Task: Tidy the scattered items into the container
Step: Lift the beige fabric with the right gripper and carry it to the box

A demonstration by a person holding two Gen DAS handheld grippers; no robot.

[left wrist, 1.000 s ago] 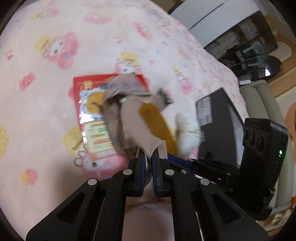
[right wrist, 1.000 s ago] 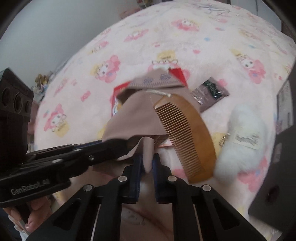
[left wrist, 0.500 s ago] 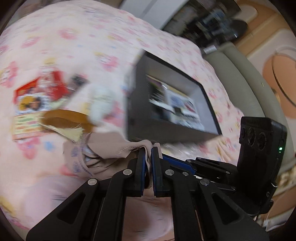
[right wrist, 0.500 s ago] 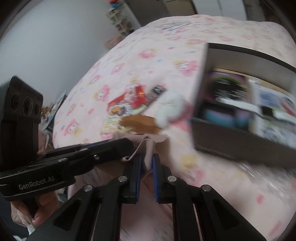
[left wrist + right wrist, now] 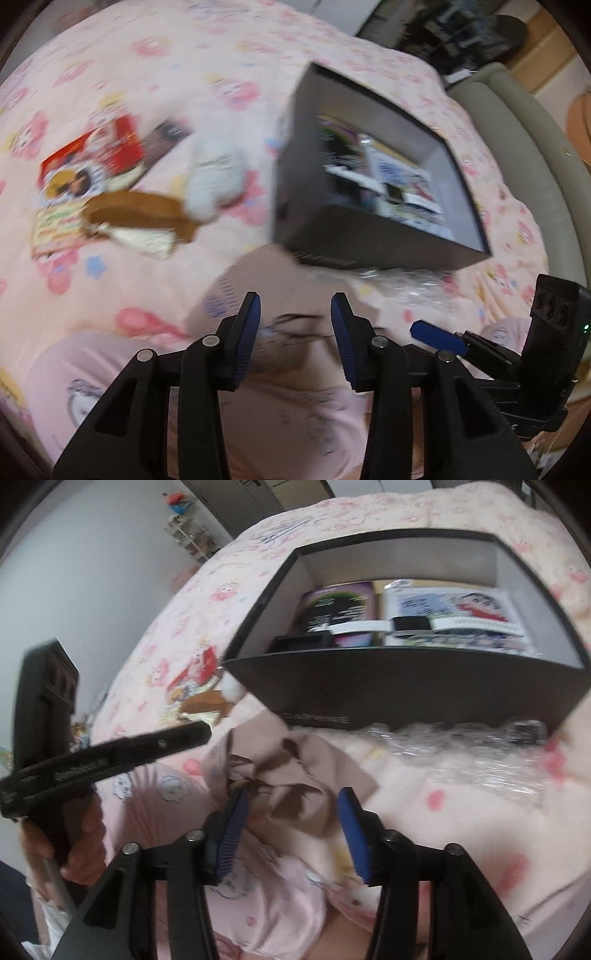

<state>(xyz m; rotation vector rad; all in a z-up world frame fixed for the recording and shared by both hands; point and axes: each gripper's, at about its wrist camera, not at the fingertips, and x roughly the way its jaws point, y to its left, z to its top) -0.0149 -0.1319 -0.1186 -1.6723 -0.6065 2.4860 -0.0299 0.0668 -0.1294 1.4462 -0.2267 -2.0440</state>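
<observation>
Left wrist view: the left tool (image 5: 295, 314) has just been opening and is released, its blue pads clear of the beige cloth (image 5: 280, 280) lying below them on the pink bedspread (image 5: 147, 55). At 1 o'clock sits the dark box (image 5: 369, 240), already holding packets. At 10 o'clock lie a wooden comb (image 5: 140, 214), a white fluffy toy (image 5: 216, 177) and a red packet (image 5: 92, 158).

Right wrist view: the right tool (image 5: 291, 812) has also just been opening and is released; the crumpled cloth (image 5: 291, 768) lies between its pads, untouched. The box (image 5: 406, 686) stands at 12 o'clock, with clear plastic wrap (image 5: 461, 734) just in front of it.
</observation>
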